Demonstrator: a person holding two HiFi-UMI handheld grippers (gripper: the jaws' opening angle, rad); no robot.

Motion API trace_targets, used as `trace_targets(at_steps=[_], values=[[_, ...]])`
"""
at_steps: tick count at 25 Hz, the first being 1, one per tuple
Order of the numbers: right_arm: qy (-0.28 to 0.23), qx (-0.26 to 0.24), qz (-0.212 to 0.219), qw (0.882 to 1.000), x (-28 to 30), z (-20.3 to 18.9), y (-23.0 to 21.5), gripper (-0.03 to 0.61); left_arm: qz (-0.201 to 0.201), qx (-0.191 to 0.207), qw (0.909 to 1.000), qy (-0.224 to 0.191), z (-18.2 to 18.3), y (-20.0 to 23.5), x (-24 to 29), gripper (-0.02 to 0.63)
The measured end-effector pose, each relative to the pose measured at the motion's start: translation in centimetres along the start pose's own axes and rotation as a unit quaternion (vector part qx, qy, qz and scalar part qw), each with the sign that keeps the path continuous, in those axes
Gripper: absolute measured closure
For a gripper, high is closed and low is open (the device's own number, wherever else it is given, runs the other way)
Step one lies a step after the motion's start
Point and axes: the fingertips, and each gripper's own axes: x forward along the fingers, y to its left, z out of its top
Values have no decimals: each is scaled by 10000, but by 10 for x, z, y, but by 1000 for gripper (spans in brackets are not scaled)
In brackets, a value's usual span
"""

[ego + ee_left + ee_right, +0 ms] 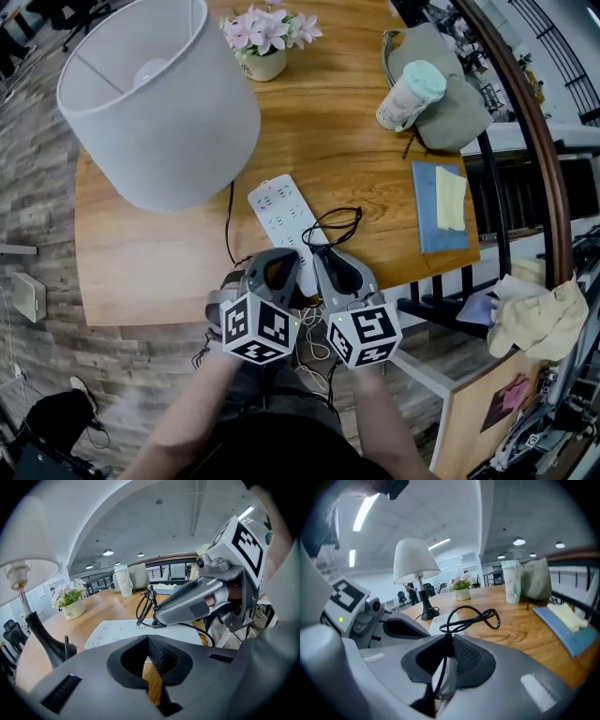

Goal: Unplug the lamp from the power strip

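Right claw (442,674) is clamped on the black lamp cord (474,618) at the near end of the power strip (279,217) on the counter (150,262). Left claw (152,686) slightly apart, empty. Cord's limp, so I'd grip the stiff plug.

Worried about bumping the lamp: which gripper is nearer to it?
Left. The left gripper is below and right of the lamp in the head view; the right gripper, gripping the cord, sits farther right, past the left one.

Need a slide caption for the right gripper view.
Right gripper clamps a black cord by the power strip; lamp stands beyond on the wooden table.
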Motion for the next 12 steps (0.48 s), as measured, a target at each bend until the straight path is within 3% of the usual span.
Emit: trace_targets(at_steps=[3,6,8,11,12], values=[[185,-1009,-86,9947,2,4,13,514,33,47,10000,41,-1,1,-1,618],[204,-1461,-90,9890,2,6,18,514,50,34,10000,52,-1,1,-1,620],[167,-1213,-12,9925,2,3,13,514,35,26,10000,49,-1,1,0,619],[-36,109,123,9999,0,-1,0,514,38,6,10000,47,0,0,1,619],[-67,276,103,9995,0,0,-2,514,49,4,10000,53,0,0,0,620]])
